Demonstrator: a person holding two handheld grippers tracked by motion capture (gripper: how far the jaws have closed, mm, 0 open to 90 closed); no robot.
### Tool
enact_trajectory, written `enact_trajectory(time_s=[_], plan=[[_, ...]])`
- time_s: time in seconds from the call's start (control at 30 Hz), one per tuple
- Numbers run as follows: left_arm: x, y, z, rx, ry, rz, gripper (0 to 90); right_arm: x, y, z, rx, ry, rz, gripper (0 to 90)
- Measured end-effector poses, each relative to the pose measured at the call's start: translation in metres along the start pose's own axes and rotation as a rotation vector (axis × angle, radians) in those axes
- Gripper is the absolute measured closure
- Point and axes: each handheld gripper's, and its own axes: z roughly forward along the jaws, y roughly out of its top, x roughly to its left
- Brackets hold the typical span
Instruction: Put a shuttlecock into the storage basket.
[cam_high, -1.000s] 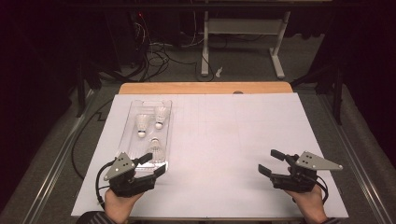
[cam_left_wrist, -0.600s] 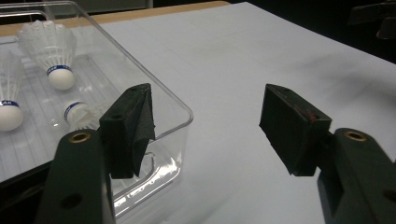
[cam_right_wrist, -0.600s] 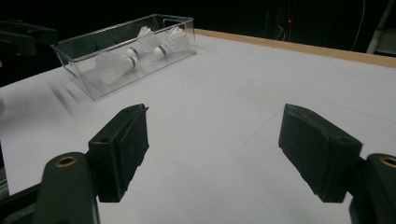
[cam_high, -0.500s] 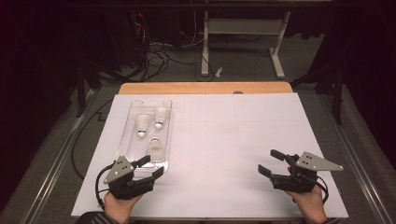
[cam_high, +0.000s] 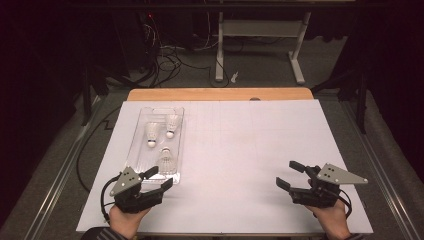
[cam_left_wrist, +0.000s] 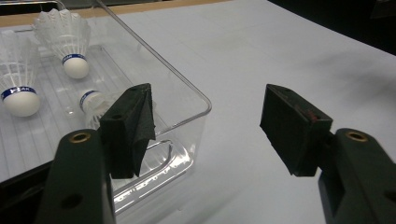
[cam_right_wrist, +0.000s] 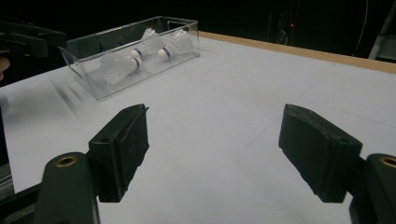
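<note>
high view: three shuttlecocks are seen lying inside a clear plastic tray at the left of the white-covered table, and none has been lifted out, so the work is judged to be at its start, with a grasp not yet made.

the left gripper is held at the tray's near end with its jaws spread and nothing between them. in the left gripper view, one jaw is seen over the inside of the tray's near corner and the other outside it over the bare table, so the corner wall lies between them; whether the inner jaw touches the plastic cannot be told. the nearest shuttlecock lies at about 12 o'clock from this gripper, just beyond the jaw tips, on its side. the other two shuttlecocks lie further up the tray, at about 12 o'clock as well, side by side.

the right gripper is held low over the table's near right part, jaws spread and empty. the tray is well apart from it, at about 10 o'clock.
</note>
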Motion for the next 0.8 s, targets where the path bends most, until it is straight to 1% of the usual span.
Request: enact_trajectory(time_s=[0.17, 0.8], plan=[[0.0027, 0.0029, 0.0006, -0.011, 0.006, -0.015, 35.7, 0.0002, 0.0, 0.0006, 0.004, 0.003, -0.011, 24.8], [0.0041, 0.0044, 0.0023, -0.01, 0.009, -0.019, 35.8, -0.0006, 0.0001, 0.0004, 0.002, 0.006, -0.008, 24.8]])
